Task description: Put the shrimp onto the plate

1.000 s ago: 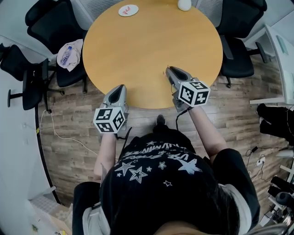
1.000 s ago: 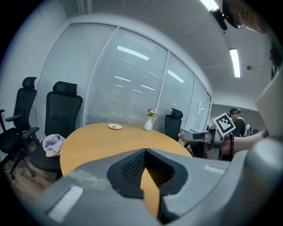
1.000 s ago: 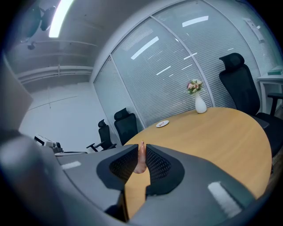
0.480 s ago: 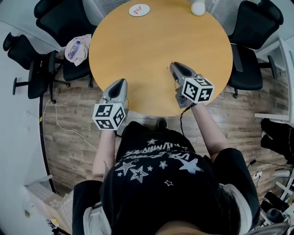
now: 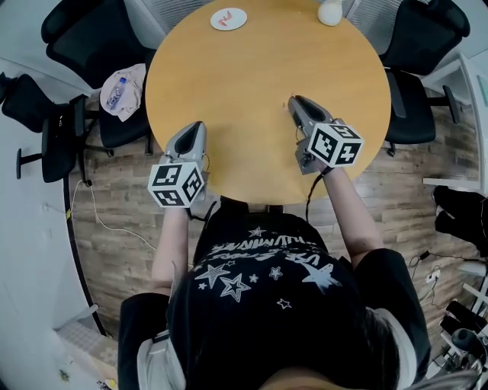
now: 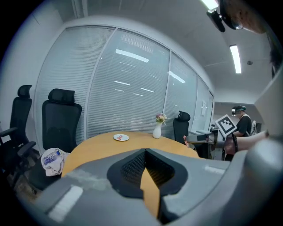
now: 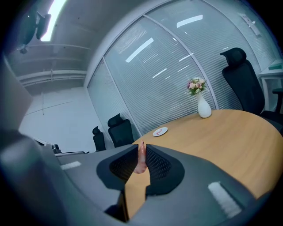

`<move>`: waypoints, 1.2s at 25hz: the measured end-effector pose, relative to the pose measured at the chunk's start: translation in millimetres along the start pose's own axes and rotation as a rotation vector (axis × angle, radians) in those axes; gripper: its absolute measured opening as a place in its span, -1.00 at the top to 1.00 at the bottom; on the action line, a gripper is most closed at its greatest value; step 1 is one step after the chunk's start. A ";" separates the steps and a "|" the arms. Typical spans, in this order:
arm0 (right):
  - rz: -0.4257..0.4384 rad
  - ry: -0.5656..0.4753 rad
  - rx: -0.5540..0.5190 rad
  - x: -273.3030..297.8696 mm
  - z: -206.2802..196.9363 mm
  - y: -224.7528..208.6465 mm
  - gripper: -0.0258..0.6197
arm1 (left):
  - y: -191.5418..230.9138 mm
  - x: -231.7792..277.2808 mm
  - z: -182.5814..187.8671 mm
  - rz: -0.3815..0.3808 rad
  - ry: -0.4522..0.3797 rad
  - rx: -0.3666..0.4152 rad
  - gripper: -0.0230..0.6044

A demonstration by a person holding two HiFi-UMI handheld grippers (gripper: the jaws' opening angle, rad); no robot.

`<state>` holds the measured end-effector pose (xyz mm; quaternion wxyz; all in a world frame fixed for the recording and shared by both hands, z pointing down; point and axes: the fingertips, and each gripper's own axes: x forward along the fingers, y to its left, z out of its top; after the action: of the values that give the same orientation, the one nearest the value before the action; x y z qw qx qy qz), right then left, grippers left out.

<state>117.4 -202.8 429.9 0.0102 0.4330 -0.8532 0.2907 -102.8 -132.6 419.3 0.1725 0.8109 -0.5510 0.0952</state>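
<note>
1. Two claws: the right claw (image 7: 140,148) is clamped on one pink shrimp (image 7: 141,161), and the left claw (image 6: 145,152) is pressed together on nothing.
2. One plate (image 5: 229,18) sits at the far edge of the desk (image 5: 259,84), well apart from both claws. The red bits on it are too small to make out.
3. One vase (image 5: 329,11) is cut off in the head view, which does not show the shrimp.

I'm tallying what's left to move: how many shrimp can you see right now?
1 for certain: a shrimp pinched in the right tool. On the far plate, reddish bits may be more shrimp, but they are too small to tell.
</note>
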 end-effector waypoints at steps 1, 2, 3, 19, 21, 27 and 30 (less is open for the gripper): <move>-0.011 -0.004 0.001 6.5 3.3 -0.9 0.75 | 7.4 7.3 6.1 -0.010 -0.003 0.007 0.92; -0.021 -0.008 0.001 13.4 6.5 -1.4 0.75 | 15.0 14.4 12.1 -0.020 -0.008 0.013 0.92; -0.031 -0.012 0.001 20.7 9.5 -1.7 0.75 | 22.6 21.5 17.7 -0.030 -0.012 0.013 0.92; -0.114 -0.012 -0.016 166.0 48.0 -5.6 0.75 | 119.2 118.7 46.1 -0.147 0.015 0.007 0.92; -0.121 -0.005 -0.010 182.9 49.9 -11.4 0.75 | 127.9 127.8 44.6 -0.153 0.025 0.004 0.92; -0.139 0.008 0.016 227.4 58.1 -30.4 0.75 | 150.1 155.5 37.8 -0.167 0.048 -0.012 0.92; -0.145 0.025 0.011 248.7 60.2 -41.9 0.75 | 155.3 169.9 35.3 -0.178 0.056 -0.017 0.92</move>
<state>7.3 -434.6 467.2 0.0395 0.4899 -0.8177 0.2995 -184.3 -344.2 472.5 0.2026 0.8522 -0.4725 0.0975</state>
